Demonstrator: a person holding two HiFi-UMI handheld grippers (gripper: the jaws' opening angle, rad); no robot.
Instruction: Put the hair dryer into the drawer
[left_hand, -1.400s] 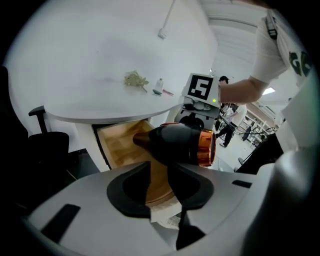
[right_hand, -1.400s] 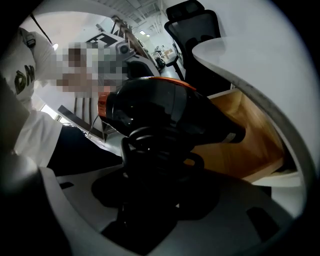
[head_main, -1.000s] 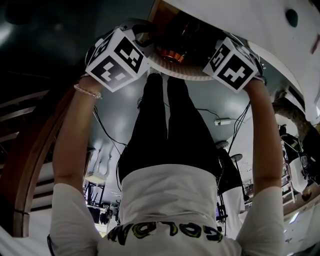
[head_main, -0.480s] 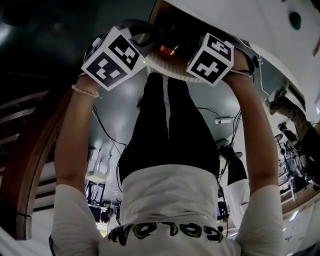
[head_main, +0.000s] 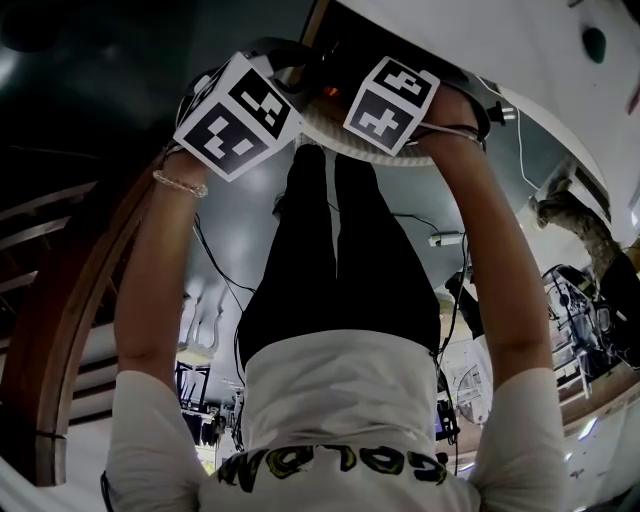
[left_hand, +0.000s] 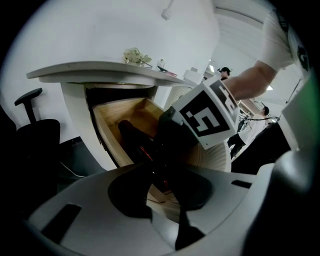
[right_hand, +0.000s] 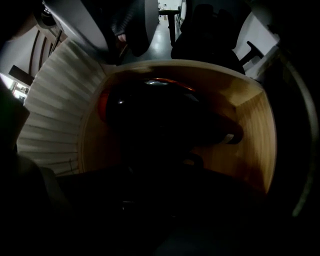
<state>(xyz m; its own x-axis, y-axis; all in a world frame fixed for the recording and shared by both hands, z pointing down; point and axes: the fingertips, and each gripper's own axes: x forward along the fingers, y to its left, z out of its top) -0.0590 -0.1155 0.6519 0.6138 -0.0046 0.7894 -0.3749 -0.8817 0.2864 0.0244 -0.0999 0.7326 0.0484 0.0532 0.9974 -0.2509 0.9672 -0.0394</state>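
Note:
The black hair dryer (right_hand: 165, 115) with a red-orange ring lies along the inside of the open wooden drawer (right_hand: 252, 145). In the head view only its orange glow (head_main: 330, 93) shows, behind the drawer's ribbed white front (head_main: 375, 152). My left gripper (left_hand: 162, 200) reaches in at a slant, its grey jaws closed on the near end of the hair dryer (left_hand: 131, 137). My right gripper (right_hand: 165, 200) points straight down over the dryer's body. Its jaws are lost in the dark, so a grip cannot be made out. Its marker cube (left_hand: 207, 117) hangs above the drawer (left_hand: 112, 125).
The drawer sits under a white tabletop (left_hand: 100, 70) that carries a small bunch of flowers (left_hand: 136, 56). A black office chair (left_hand: 35, 135) stands left of the drawer. My legs (head_main: 340, 260) are right before the drawer front, and cables (head_main: 440, 240) lie on the floor.
The right gripper's cube has swung left and further over the drawer, tipping to point down into it. The left gripper has kept its place.

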